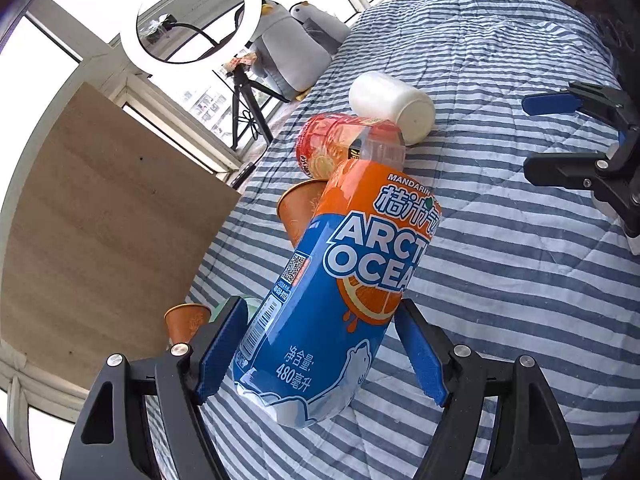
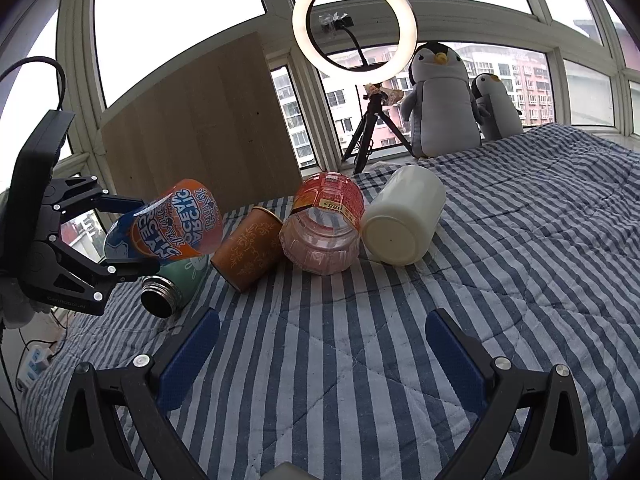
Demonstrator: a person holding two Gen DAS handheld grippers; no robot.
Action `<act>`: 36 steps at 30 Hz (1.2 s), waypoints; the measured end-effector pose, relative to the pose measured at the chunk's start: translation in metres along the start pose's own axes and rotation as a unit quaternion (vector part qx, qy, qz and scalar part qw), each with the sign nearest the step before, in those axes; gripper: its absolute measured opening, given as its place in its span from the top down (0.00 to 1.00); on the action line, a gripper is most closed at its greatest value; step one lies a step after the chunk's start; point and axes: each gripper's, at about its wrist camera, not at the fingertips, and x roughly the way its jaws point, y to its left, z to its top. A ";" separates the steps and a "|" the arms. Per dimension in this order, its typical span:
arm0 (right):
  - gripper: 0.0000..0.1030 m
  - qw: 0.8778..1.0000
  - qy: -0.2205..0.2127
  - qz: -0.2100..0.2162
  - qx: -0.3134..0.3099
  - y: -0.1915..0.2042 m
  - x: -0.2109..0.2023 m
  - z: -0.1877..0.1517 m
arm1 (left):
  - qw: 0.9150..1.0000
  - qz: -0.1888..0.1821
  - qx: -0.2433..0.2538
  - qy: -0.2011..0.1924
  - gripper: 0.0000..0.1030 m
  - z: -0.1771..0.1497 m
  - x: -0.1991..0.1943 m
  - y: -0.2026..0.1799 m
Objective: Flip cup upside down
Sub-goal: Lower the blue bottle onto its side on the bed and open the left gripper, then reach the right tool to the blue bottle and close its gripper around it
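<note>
My left gripper is shut on an orange-and-blue "Arctic Ocean" cup. The right wrist view shows this cup lifted off the striped bed and tilted on its side in the left gripper. Low over the bed, my right gripper is open with nothing between its fingers; it also shows at the right edge of the left wrist view. On the bed lie a white cup, a clear red bottle, an orange patterned cup and a mint-green flask.
A second small orange cup sits near the bed's left edge. A wooden board, a ring light on a tripod and two penguin plush toys stand at the window. Striped blanket stretches to the right.
</note>
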 end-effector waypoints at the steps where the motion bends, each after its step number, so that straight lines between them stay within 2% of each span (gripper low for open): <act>1: 0.01 1.000 -0.004 -0.001 0.003 -0.001 -0.002 0.000 | 1.000 -0.006 0.004 0.001 0.23 -0.002 -0.001 -0.010; 5: 0.01 1.000 -0.009 -0.002 0.013 -0.004 -0.007 -0.001 | 1.000 -0.025 0.012 0.005 0.23 -0.006 0.003 -0.040; 10: 0.01 1.000 -0.007 0.006 0.026 -0.007 -0.015 -0.004 | 0.999 -0.040 0.004 0.007 0.22 -0.011 0.009 -0.056; 14: 0.01 0.999 -0.003 0.013 0.034 -0.010 -0.020 -0.007 | 0.999 -0.045 0.000 0.004 0.21 -0.015 0.009 -0.062; 16: 0.01 0.999 -0.001 0.015 0.035 -0.010 -0.022 -0.009 | 0.999 -0.041 -0.006 -0.001 0.17 -0.018 0.006 -0.060; 18: 0.01 0.999 0.001 0.018 0.034 -0.009 -0.024 -0.009 | 0.999 -0.045 -0.021 -0.009 0.08 -0.022 -0.001 -0.055; 22: 0.01 1.000 0.003 0.018 0.008 0.001 -0.028 -0.011 | 0.996 -0.049 -0.061 -0.031 0.07 -0.041 -0.023 -0.043; 26: 0.01 0.998 0.006 0.024 -0.055 0.024 -0.032 -0.007 | 0.987 -0.058 -0.140 -0.058 0.02 -0.071 -0.044 -0.029; 30: 0.01 0.993 0.008 0.025 -0.113 0.049 -0.030 -0.001 | 0.968 -0.059 -0.229 -0.081 0.01 -0.105 -0.059 -0.018; 31: 0.01 0.992 0.012 0.028 -0.124 0.054 -0.028 0.000 | 0.963 -0.070 -0.245 -0.083 0.01 -0.111 -0.061 -0.017; 36: 0.01 0.981 0.030 0.033 -0.189 0.078 -0.016 0.007 | 0.950 -0.086 -0.283 -0.102 0.01 -0.135 -0.067 -0.015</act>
